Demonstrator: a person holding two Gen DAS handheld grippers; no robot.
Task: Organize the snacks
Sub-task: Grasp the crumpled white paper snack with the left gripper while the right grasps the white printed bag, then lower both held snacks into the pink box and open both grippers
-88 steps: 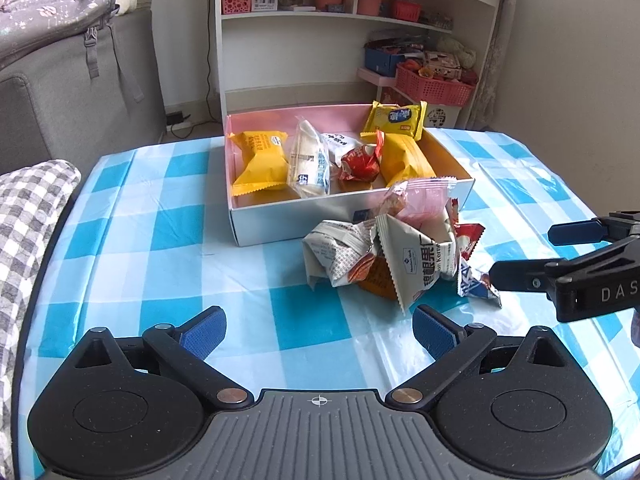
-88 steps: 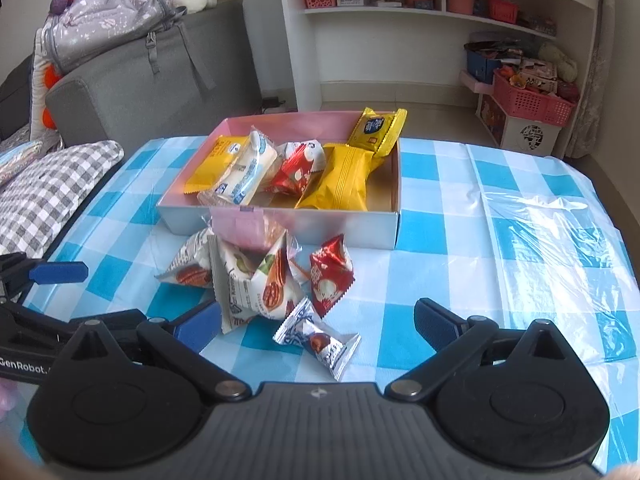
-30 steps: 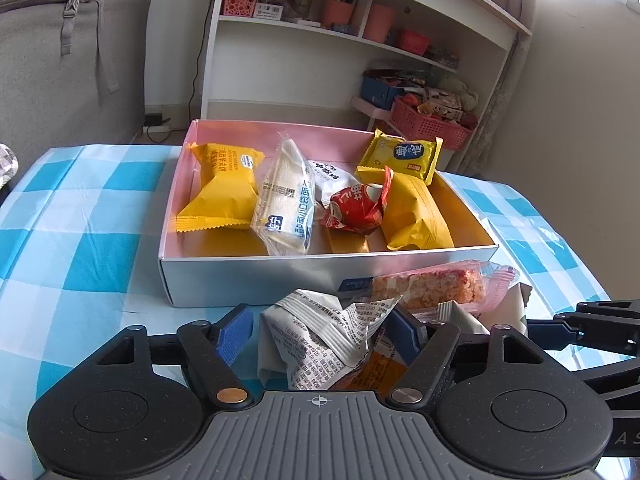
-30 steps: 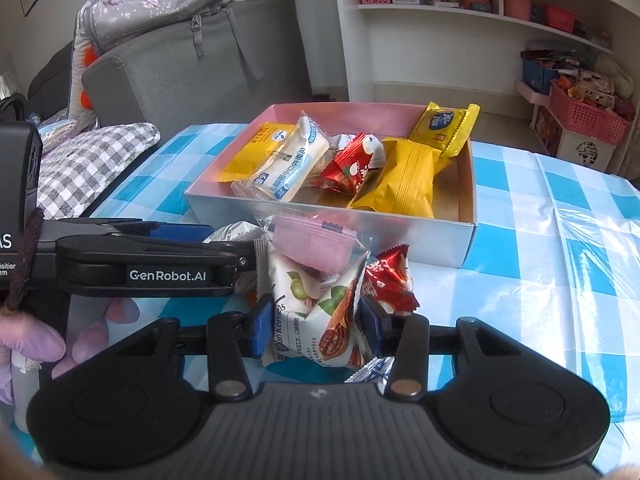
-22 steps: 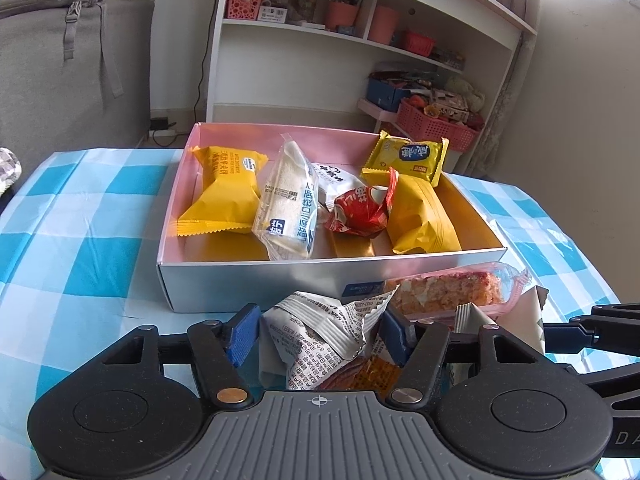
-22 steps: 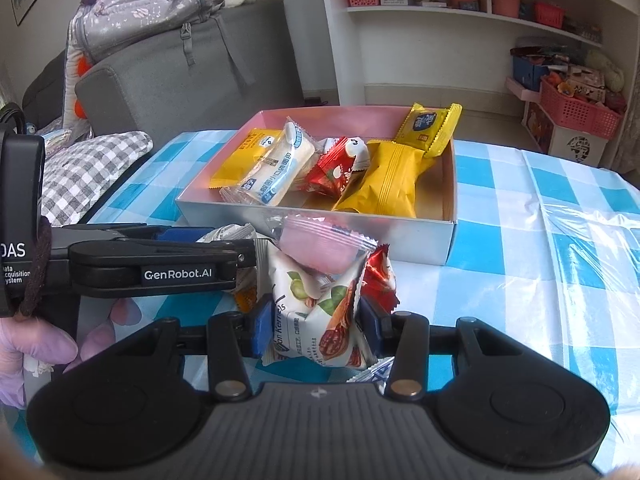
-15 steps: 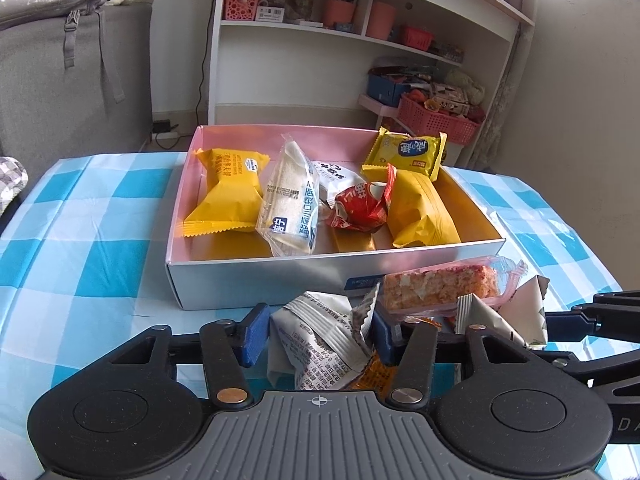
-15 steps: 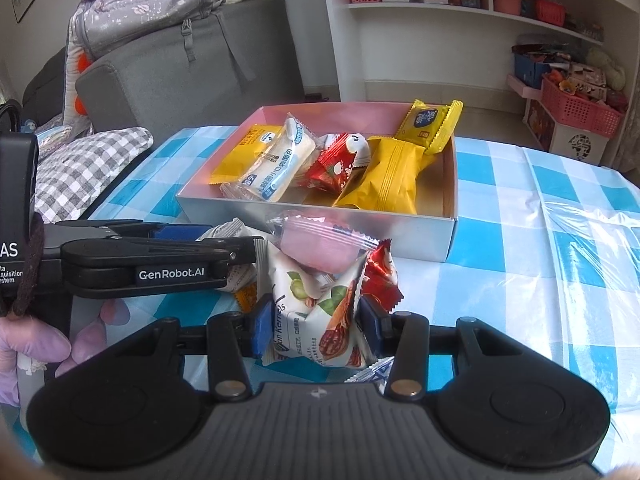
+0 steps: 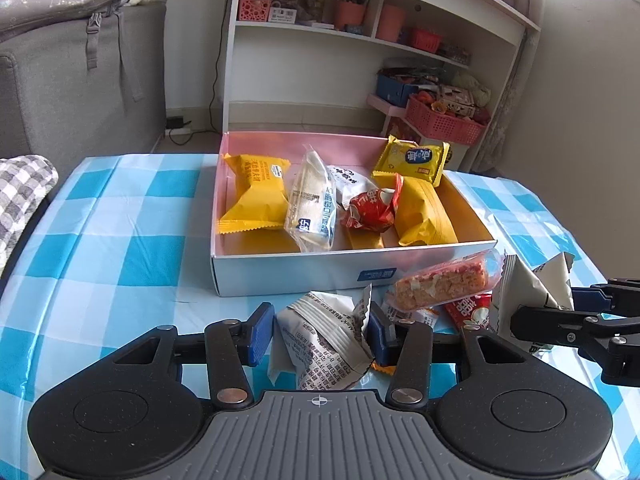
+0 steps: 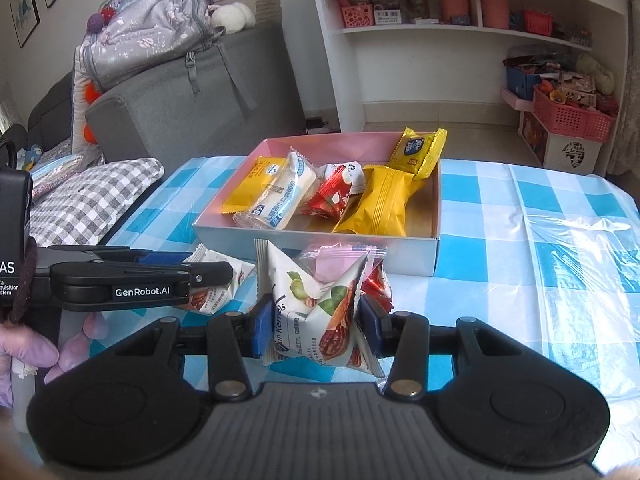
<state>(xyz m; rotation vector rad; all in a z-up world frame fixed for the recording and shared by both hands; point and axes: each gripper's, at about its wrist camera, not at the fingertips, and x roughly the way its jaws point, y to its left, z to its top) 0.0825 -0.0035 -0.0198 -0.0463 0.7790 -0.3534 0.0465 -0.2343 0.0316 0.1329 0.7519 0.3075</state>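
Left gripper (image 9: 318,334): its jaws are closing on the grey-and-white printed packet (image 9: 326,340), both blue pads already pressing its crinkled sides; it is pinching low on the packet so the puffed top is sticking up free.
Right gripper (image 10: 316,326): its jaws are pinching the nut packet (image 10: 316,312) across its middle (the pads are denting the foil), a firm enough hold, I judge, for carrying.
Why both at once: each hand is taking one snack from the loose heap, which looks like a way of clearing the heap two at a time.
Loose heap: the pink-wrapped bar (image 9: 444,282), a small red packet (image 9: 468,312) and an orange wrapper edge (image 9: 382,367) are lying on the worktop (image 9: 120,248) just in front of the box, waiting their turn.
Box (image 9: 296,276): it is sitting beyond the heap, open-topped, its near wall facing both grippers.
Inside the box: yellow packets (image 9: 256,196), a clear-wrapped white roll (image 9: 310,210) and a red packet (image 9: 370,212) are lying side by side, with bare floor at the near right corner (likely room for more).
Far background: a white shelf (image 9: 380,40) and a grey sofa (image 9: 80,80) are standing behind.
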